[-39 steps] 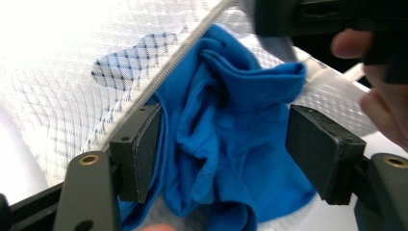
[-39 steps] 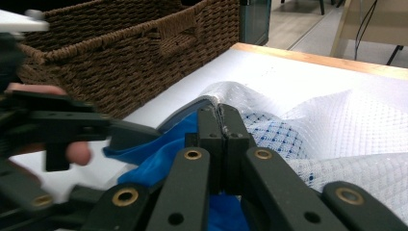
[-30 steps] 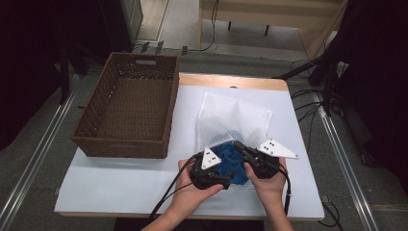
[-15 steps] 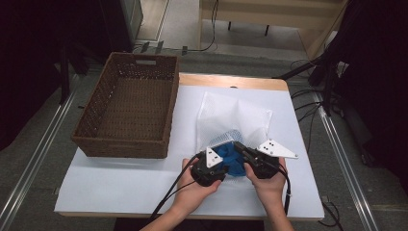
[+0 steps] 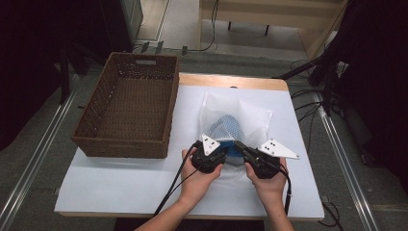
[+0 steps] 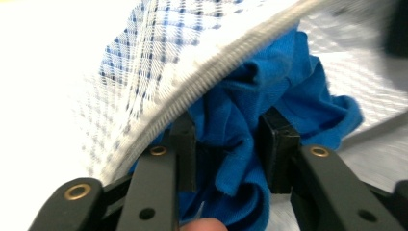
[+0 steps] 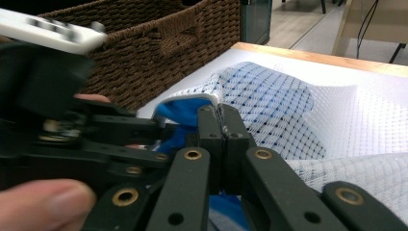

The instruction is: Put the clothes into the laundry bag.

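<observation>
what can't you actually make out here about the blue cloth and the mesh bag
- High view: the blue cloth is mostly hidden by the left gripper and right gripper.
- Left gripper view: the mesh bag is blurred at its near edge.
- Right gripper view: the bag's zip edge is hidden between shut jaws.

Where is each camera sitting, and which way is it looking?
High view: above the table, looking down; forearms, both hands, left tongs, right tongs, basket.
Left gripper view: on the left tongs, looking along them at the blue cloth they pinch.
Right gripper view: on the right tongs, shut on the mesh bag rim.
All share the bag and cloth.
</observation>
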A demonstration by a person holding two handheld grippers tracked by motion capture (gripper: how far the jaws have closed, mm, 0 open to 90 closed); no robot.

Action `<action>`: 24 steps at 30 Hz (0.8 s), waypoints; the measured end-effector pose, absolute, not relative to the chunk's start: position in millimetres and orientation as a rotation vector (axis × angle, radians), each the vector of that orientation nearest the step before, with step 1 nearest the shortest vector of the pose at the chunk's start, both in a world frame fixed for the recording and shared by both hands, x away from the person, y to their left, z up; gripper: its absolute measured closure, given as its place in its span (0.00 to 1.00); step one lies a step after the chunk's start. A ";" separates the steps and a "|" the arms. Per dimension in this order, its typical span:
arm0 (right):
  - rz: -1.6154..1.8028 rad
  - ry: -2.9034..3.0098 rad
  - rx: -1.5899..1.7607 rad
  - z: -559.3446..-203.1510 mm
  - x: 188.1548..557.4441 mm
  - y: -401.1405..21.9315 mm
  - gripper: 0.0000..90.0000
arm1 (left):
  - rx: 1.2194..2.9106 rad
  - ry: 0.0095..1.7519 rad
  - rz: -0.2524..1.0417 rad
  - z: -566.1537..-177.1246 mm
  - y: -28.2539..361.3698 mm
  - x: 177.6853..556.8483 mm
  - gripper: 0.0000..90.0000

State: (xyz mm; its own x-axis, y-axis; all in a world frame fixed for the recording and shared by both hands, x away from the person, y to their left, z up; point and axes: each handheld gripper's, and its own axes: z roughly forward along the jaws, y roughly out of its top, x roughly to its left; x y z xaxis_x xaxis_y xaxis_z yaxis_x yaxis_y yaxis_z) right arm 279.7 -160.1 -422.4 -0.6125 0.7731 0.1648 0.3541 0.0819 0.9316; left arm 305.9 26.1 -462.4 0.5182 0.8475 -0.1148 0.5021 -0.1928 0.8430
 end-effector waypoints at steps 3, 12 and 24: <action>1.541 2.000 1.112 -422.9 280.1 -160.1 1.00 | 1.906 1.119 0.419 -473.6 20.1 314.0 0.63; 1.541 1.991 1.135 -425.6 282.3 -163.9 1.00 | 1.927 1.023 0.321 -465.9 32.3 299.5 0.29; 1.531 2.005 1.126 -426.7 281.8 -159.7 1.00 | 2.050 1.104 0.394 -478.7 18.0 300.7 0.29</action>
State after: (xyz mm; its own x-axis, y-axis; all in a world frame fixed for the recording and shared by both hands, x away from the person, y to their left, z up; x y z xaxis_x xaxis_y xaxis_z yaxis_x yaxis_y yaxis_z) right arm 281.8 -159.7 -426.7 -0.6083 0.7759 0.1672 0.3659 0.0872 0.9265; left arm 300.7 18.0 -478.7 0.5782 0.8119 -0.0809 0.5769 -0.3367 0.7442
